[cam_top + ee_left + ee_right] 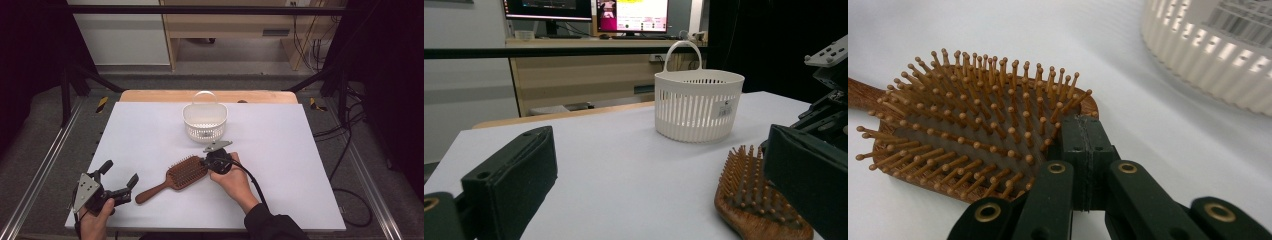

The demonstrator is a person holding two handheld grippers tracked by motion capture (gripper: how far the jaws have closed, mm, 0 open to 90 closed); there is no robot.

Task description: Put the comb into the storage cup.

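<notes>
Hairbrush (175,176) — handle near-left, head far-right.

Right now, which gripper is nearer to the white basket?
Right. The right gripper sits at the head of the hairbrush, just in front of the white basket. The left gripper hangs open near the table's front left corner, far from it.

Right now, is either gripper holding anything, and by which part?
The right gripper pinches the hairbrush at its head's rim, opposite the handle. The left gripper is open, holding nothing.
</notes>
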